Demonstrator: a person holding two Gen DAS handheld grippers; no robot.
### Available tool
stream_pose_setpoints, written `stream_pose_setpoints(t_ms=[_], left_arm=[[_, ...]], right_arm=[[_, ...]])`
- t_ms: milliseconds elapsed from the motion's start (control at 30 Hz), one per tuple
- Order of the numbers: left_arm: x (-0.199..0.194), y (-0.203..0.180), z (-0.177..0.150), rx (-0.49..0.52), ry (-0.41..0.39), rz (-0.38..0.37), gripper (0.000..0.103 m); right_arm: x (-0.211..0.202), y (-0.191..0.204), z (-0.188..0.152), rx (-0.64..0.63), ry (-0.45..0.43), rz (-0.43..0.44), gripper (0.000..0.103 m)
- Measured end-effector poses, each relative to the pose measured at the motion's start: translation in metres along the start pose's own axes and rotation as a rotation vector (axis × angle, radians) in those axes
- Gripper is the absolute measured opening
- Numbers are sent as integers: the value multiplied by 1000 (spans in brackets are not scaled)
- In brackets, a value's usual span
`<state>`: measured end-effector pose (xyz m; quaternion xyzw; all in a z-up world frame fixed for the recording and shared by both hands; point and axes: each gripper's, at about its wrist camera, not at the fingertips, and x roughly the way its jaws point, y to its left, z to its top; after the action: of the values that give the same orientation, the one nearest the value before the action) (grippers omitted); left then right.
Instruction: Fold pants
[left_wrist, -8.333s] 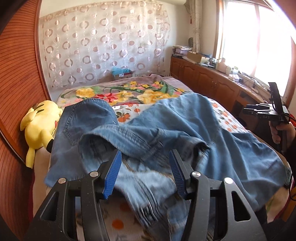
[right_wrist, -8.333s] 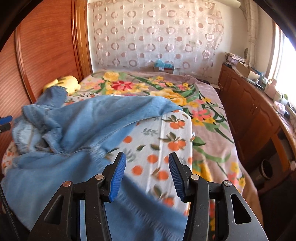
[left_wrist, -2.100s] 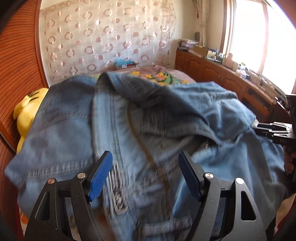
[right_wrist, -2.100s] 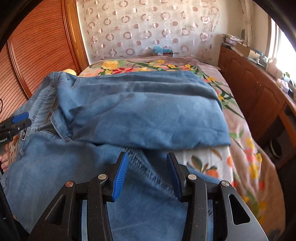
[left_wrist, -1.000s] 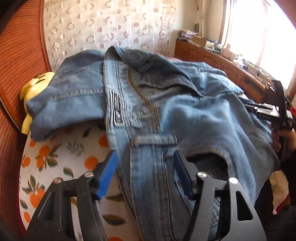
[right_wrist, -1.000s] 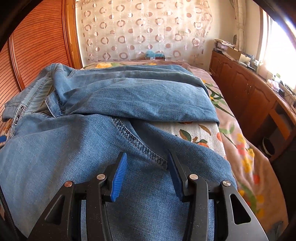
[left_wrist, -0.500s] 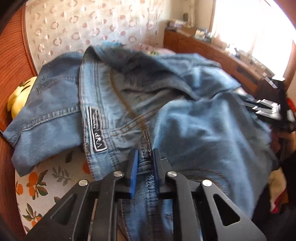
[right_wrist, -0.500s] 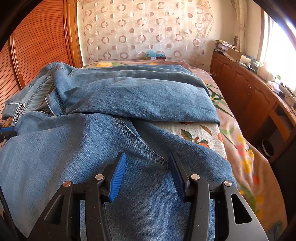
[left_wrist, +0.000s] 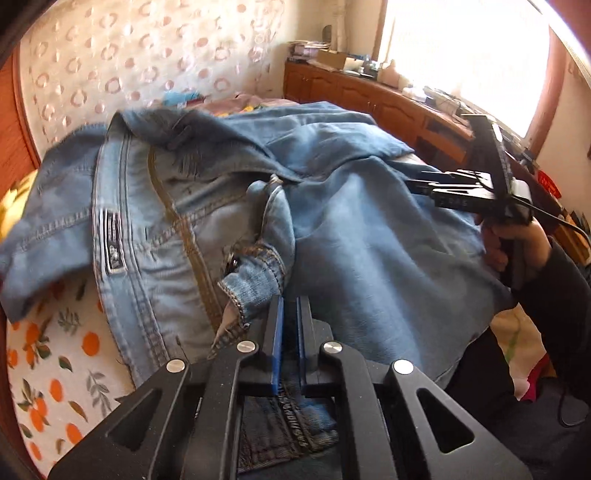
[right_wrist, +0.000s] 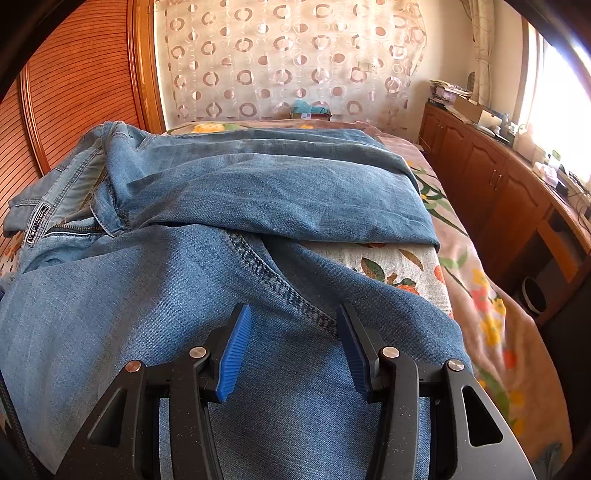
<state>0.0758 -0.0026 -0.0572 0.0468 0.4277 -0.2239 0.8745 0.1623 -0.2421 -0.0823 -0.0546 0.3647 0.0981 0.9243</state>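
A lived-in home bedroom, this: a bed (right_wrist: 480, 295) under a floral and orange-print bedspread (right_wrist: 402, 264), a ribbed wooden headboard (right_wrist: 77, 92) at one end, a sheer curtain with ring patterns (right_wrist: 288, 62) across the far wall, and low wooden cabinets (right_wrist: 491, 192) cluttered on top beneath a sunlit window (left_wrist: 469, 55).
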Motion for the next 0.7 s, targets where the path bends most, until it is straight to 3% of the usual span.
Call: stream_pose_setpoints(t_ms=[333,533,700], left_arm=[[4,7,-7,-40,-2,-16,9],[-14,5,-4,-42,-32,-15,23],[-46,13,8,-43,-131,5,40]], right_arm=[[1,-1,0,-9,2,-1,52],[1,-2,-1,-17,2,-4,52],[1,-2,-1,-18,2,-4,52]])
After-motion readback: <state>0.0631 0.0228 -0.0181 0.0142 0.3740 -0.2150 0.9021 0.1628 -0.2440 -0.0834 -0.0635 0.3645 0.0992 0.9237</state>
